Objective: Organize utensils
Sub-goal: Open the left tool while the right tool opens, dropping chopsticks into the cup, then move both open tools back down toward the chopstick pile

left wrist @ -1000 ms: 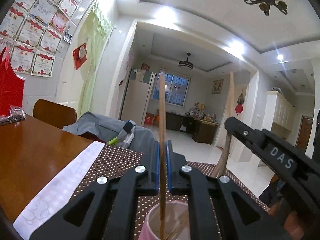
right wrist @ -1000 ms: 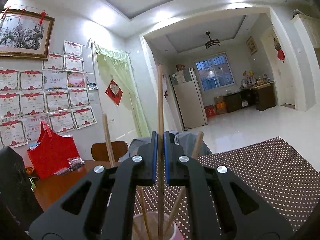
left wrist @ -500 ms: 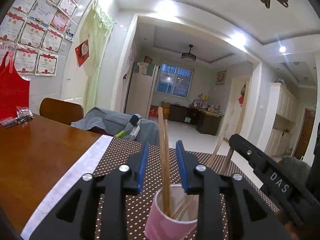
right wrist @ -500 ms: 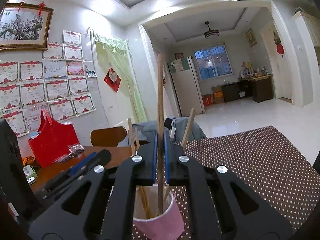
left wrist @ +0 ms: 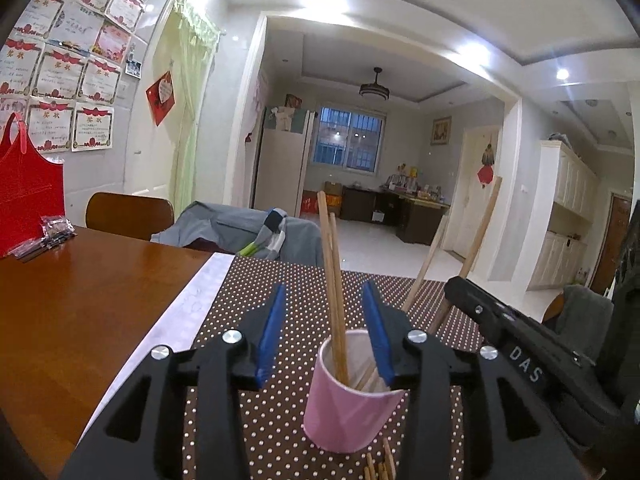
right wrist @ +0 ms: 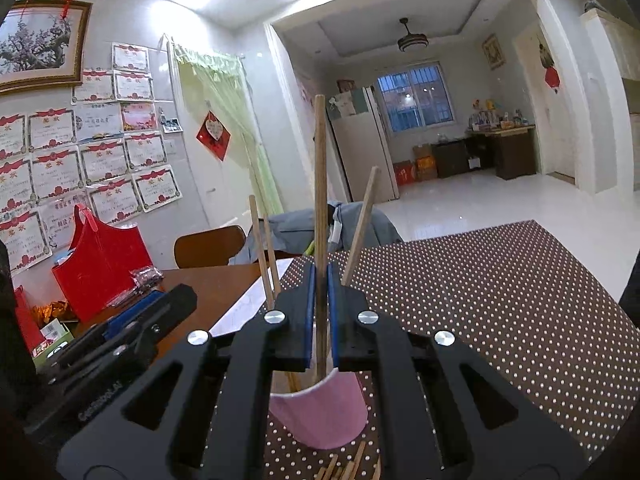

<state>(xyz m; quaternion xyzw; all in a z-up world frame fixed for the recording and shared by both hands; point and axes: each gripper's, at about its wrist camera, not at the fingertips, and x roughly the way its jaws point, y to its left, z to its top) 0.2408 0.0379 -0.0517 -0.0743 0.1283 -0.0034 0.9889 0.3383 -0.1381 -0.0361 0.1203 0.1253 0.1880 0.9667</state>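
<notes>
**Pink cup takes chopsticks as one gripper lets go**

The left wrist view alone shows the pink cup (left wrist: 352, 392) nearly whole, two chopsticks (left wrist: 334, 280) standing in it. The left gripper (left wrist: 326, 330) has just been opening; its blue pads stand either side of those sticks without touching them, the cup just beyond the fingertips. The right wrist view alone shows the right gripper (right wrist: 320, 312) clamped tight on one upright chopstick (right wrist: 319, 184) whose lower end dips into the cup (right wrist: 320, 416). More loose chopsticks (right wrist: 344, 468) lie on the dotted mat (right wrist: 500, 300) in front of the cup.
</notes>
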